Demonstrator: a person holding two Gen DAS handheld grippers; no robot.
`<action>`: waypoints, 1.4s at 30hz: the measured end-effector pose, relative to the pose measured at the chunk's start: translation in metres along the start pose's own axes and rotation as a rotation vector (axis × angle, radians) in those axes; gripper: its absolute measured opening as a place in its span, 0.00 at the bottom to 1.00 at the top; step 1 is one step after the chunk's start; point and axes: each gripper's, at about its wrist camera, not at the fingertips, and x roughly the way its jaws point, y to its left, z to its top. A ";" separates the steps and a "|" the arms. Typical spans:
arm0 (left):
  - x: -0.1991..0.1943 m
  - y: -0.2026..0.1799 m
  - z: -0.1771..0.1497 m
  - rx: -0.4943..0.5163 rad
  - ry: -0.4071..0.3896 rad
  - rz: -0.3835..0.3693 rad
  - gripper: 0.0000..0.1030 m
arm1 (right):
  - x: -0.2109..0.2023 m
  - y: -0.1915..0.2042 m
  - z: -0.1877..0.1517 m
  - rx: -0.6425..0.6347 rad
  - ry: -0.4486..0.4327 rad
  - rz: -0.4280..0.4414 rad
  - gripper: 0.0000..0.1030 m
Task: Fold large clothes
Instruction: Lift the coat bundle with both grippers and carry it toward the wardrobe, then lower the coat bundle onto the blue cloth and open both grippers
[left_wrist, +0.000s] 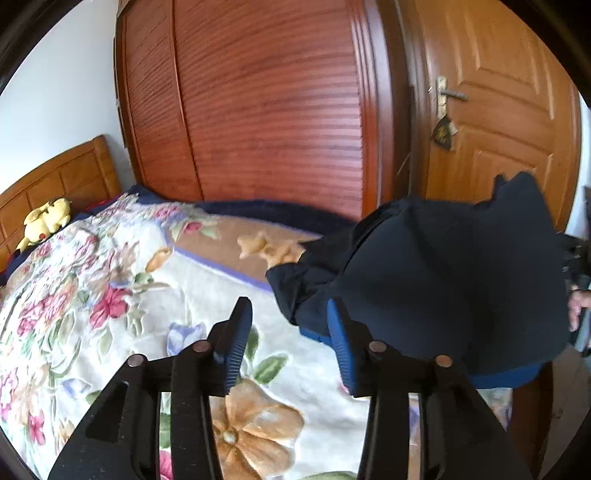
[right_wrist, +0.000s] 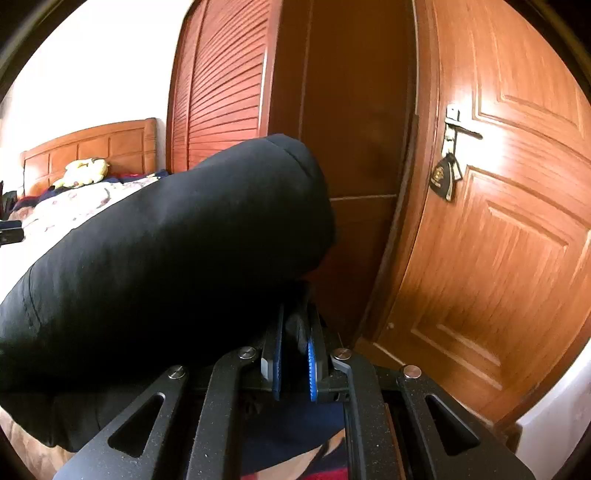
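Observation:
A large dark navy garment (left_wrist: 443, 277) with a blue inner edge hangs bunched over the right end of the bed. In the left wrist view my left gripper (left_wrist: 290, 325) stands open just left of it. Only the flowered blanket shows between its blue pads, and its right finger (left_wrist: 343, 343) sits against the garment's lower edge. In the right wrist view the garment (right_wrist: 166, 258) bulges up and leftward, hiding much of the bed. My right gripper (right_wrist: 295, 332) is shut on a fold of it, with dark cloth pinched between the pads.
A flowered blanket (left_wrist: 110, 295) covers the bed, with a yellow plush toy (left_wrist: 46, 221) by the wooden headboard (left_wrist: 55, 184). A louvred wardrobe (left_wrist: 266, 110) stands behind the bed. Right of it is a wooden door (right_wrist: 517, 221) with a handle (right_wrist: 458, 127). A hand (left_wrist: 576, 302) shows at the right edge.

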 end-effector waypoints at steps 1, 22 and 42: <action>-0.006 0.000 0.001 -0.003 -0.008 -0.009 0.48 | 0.002 0.001 0.000 0.005 0.006 -0.001 0.10; -0.027 -0.053 -0.008 0.084 -0.031 -0.138 0.84 | -0.079 0.041 0.079 -0.028 -0.167 0.008 0.51; 0.021 -0.069 -0.036 0.073 0.081 -0.174 0.84 | 0.049 -0.045 0.050 0.021 0.190 0.046 0.51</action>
